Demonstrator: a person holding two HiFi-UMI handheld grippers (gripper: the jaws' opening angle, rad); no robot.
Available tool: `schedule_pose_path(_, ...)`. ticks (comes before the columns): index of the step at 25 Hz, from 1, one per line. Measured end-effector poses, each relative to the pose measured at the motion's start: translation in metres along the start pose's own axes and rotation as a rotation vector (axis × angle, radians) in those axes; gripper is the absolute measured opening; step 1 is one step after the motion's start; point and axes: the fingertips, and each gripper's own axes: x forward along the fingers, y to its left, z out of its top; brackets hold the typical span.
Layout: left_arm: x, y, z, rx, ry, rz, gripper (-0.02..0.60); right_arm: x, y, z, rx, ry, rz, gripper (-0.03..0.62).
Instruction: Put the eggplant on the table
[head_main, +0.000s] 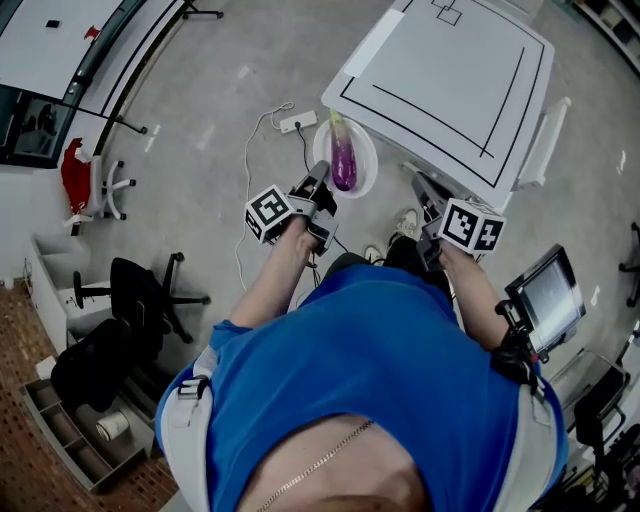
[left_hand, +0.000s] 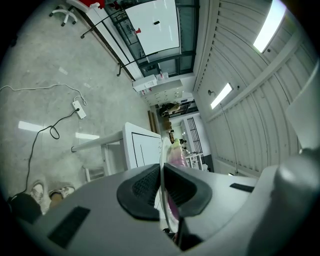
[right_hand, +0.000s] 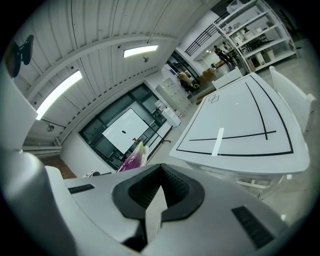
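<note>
Left tool (left_hand: 162, 172) clamps the round white plate (head_main: 366, 165), seen edge-on there and half hiding the purple eggplant (head_main: 343, 160) on it. Right tool (right_hand: 160, 175) closed, empty. White line-marked desk (head_main: 450, 80) ahead; grey concrete floor (head_main: 200, 130) below.

1. Honestly, there's no word, brand or number anywhere that I can actually read.
2. Closest thing to a sign: the black-and-white square marker patterns on the left cube (head_main: 268, 212), riding on the left tongs (head_main: 318, 180), and on the right cube (head_main: 472, 226), riding on the right tongs (head_main: 422, 190). They're blocky code squares, no letters.
3. The white bench (head_main: 450, 80) has black ruled lines, a small box outline at one edge and a strip of white tape (right_hand: 218, 141). No writing on any of it.
4. The big white panel (left_hand: 152, 25) across the room has a couple of tiny marks, way too small to read.
5. The monitor (head_main: 548, 295) is lit, but its screen is just a blur.
</note>
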Motion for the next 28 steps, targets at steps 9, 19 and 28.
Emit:
schedule_pose_path(9,0.042,0.006,0.049,0.004,-0.013,0.015,0.026,0.053,-0.010,0.038,0.002,0.000,0.005,0.002)
schedule_pose_path(19,0.121,-0.011,0.091,0.009,-0.024,0.029,0.026,0.097,-0.038,0.102,0.020,0.010,0.022,0.002)
schedule_pose_path(28,0.179,-0.026,0.106,0.029,0.006,0.026,0.026,0.108,-0.061,0.138,0.053,-0.015,0.019,0.002)
